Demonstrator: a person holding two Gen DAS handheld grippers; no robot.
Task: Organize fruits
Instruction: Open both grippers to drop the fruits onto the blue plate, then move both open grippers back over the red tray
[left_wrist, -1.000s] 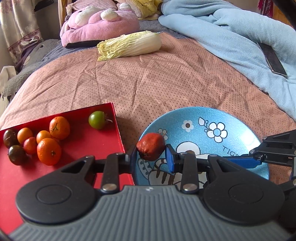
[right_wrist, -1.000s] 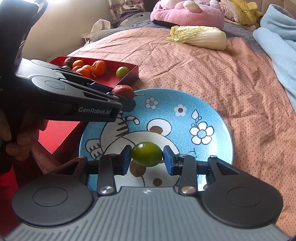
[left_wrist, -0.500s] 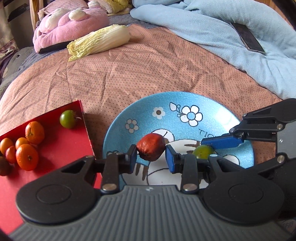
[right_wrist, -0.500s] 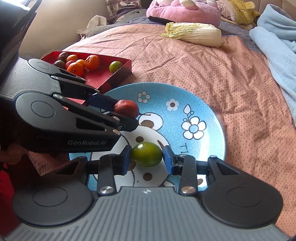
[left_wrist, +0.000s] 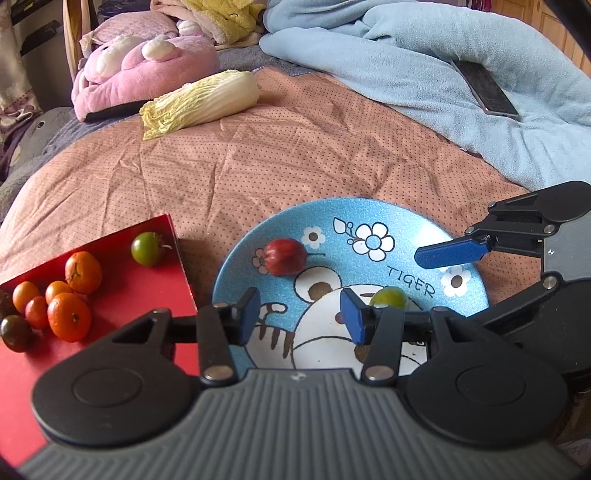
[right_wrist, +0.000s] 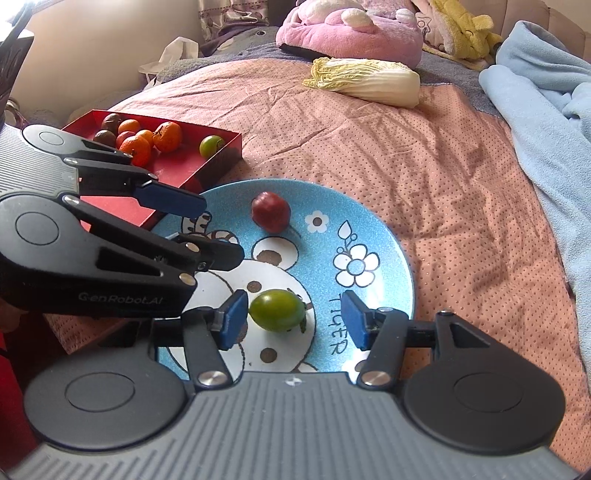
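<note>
Since half a second ago you have let go of both fruits: your left hand-held gripper (left_wrist: 299, 314) now stands spread and empty, and the dark red wrinkled fruit (left_wrist: 285, 256) it was pinching lies on the blue cartoon-tiger plate (left_wrist: 413, 225), beyond its fingertips. Your right hand-held gripper (right_wrist: 291, 318) is spread too, with the smooth green round fruit (right_wrist: 277, 310) resting on the plate between its pads, nearer the left pad; whether it touches that pad is hard to tell. In the left wrist view that green fruit is half hidden behind a blue pad. The red shallow tray (left_wrist: 122, 295) just beside the plate holds orange, dark and green fruits; its near end is cut off by the gripper body. All this sits on the pink dotted bedspread (left_wrist: 258, 158).
</note>
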